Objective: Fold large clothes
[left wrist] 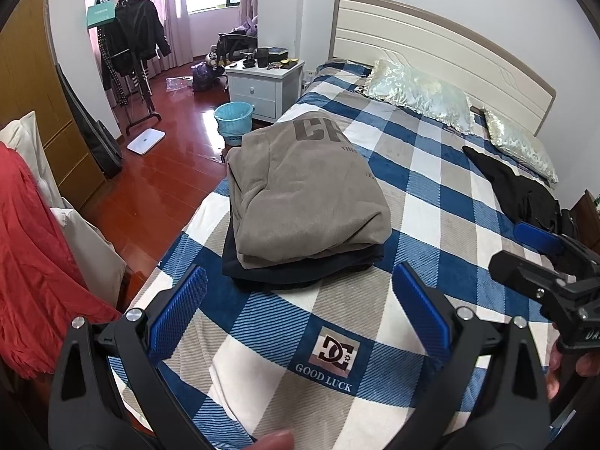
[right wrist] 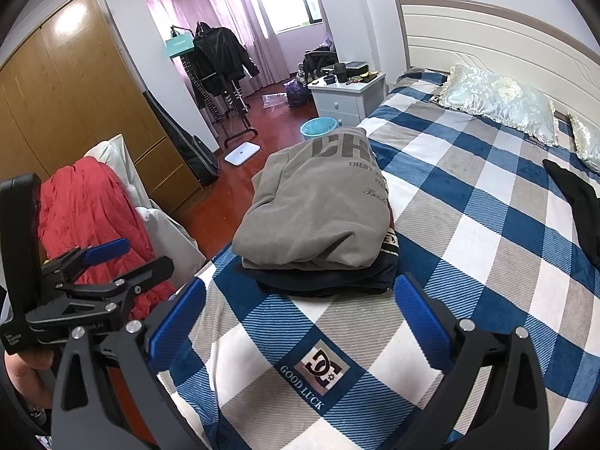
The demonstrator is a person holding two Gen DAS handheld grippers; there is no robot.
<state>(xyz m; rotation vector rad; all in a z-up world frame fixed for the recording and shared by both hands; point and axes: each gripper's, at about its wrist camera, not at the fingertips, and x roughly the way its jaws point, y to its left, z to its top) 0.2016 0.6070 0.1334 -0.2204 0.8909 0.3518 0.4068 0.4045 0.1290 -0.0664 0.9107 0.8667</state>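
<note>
Blue ribbed pads fill the near foreground on both sides: the left tool [left wrist: 300, 315] hangs over the foot of the bed with its two fingers spread wide and nothing between them, and the right tool [right wrist: 300, 322] beside it is just as wide apart and just as empty. Below them lies the checked blanket [left wrist: 431, 202], blue, white and grey, with a DC "GOOD LUCK" patch [left wrist: 330, 356] right under the fingers. A little further up the bed sits the stack: a grey sweatshirt [left wrist: 307, 195] with dark lettering, folded into a bundle, resting on top of a folded dark navy garment [left wrist: 285, 270], near the bed's left edge. By the look of it those two are done, so this reads as the gap between garments, hands free. Off to the right, well apart from the stack and nearer the pillows [left wrist: 423, 93], a black garment [left wrist: 521, 187] lies crumpled and unfolded; that seems the likely next piece. Off the bed's left side, red fabric [left wrist: 33, 247] is draped over something. Next move, I'd judge: swing both tools right, pinch the black piece at two edges, drag it onto open blanket and spread it flat before any fold. Beyond stand the headboard [left wrist: 431, 33] and nightstand [left wrist: 262, 86].
</note>
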